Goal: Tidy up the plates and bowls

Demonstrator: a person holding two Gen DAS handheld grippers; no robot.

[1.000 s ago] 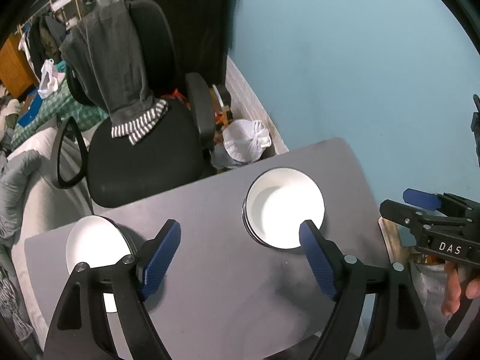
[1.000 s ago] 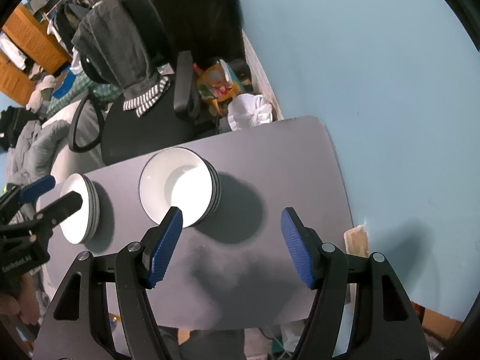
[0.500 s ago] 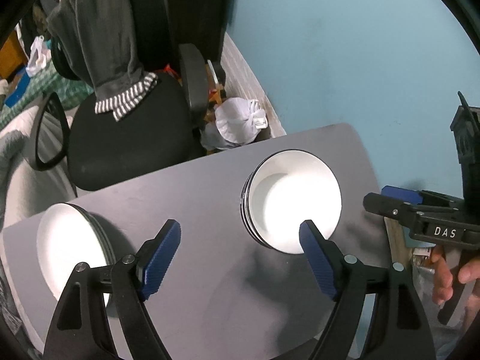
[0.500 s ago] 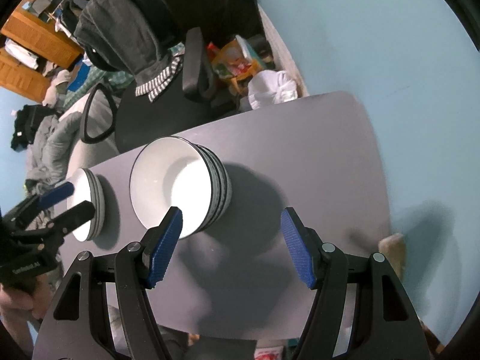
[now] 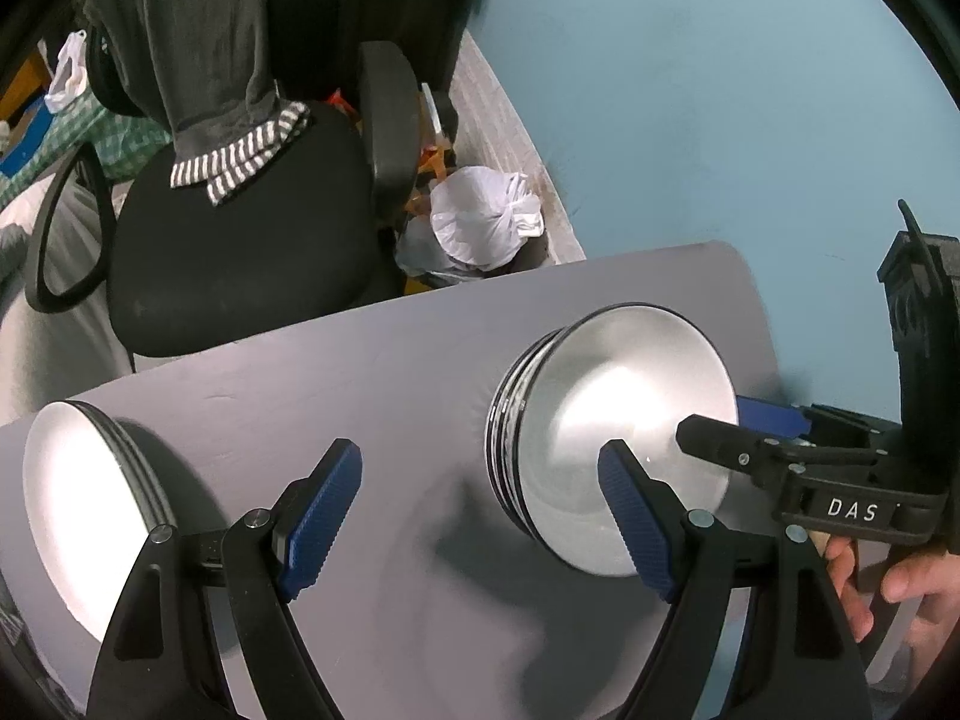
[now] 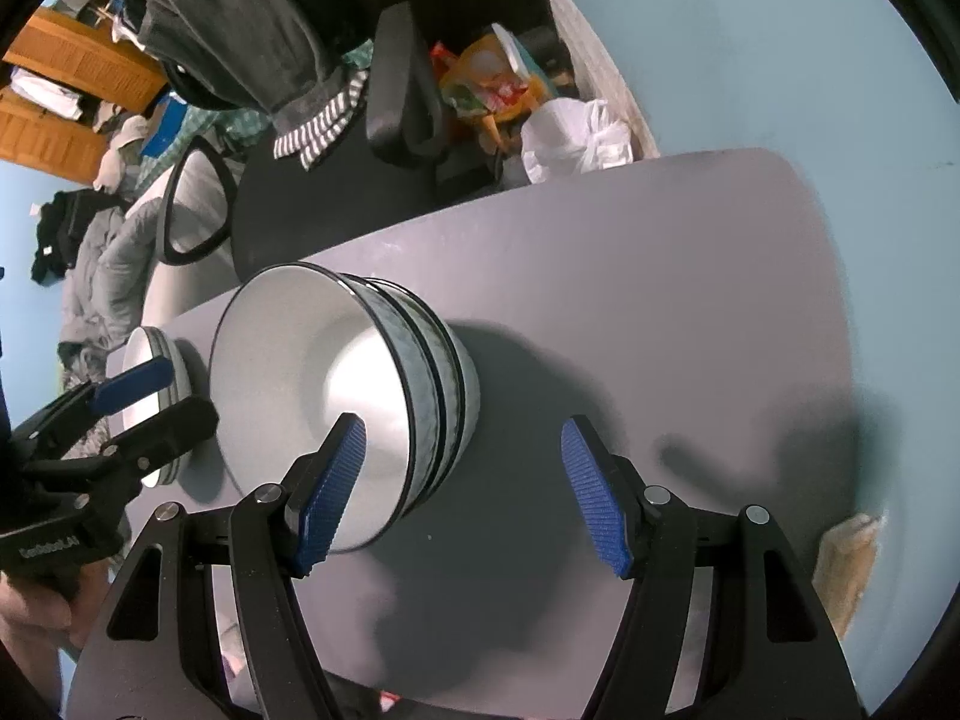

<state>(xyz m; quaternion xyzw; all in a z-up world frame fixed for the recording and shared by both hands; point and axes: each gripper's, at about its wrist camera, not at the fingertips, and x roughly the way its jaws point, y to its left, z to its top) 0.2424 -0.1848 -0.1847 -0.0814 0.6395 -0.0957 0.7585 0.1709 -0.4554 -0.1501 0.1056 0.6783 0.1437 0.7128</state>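
Left gripper [image 5: 480,519], black frame with ribbed blue pads, held low over the matte grey rounded table [image 5: 384,360]; jaws wide apart, nothing between them. Right gripper [image 6: 462,492], same build, also spread wide and empty, its left pad in front of the bowl rim.

Stack of white glazed bowls with dark rims and grey patterned outer walls [image 6: 372,396] sits mid-table, nested, interior smooth and glossy. Stack of flat white plates with dark edges [image 5: 78,510] sits near the table's left end, well apart from the bowls.

Beyond the table: black fabric office chair [image 5: 240,252] draped with a grey striped-cuff garment [image 5: 198,60]; knotted white plastic bag [image 5: 486,216] on the floor by the blue wall.
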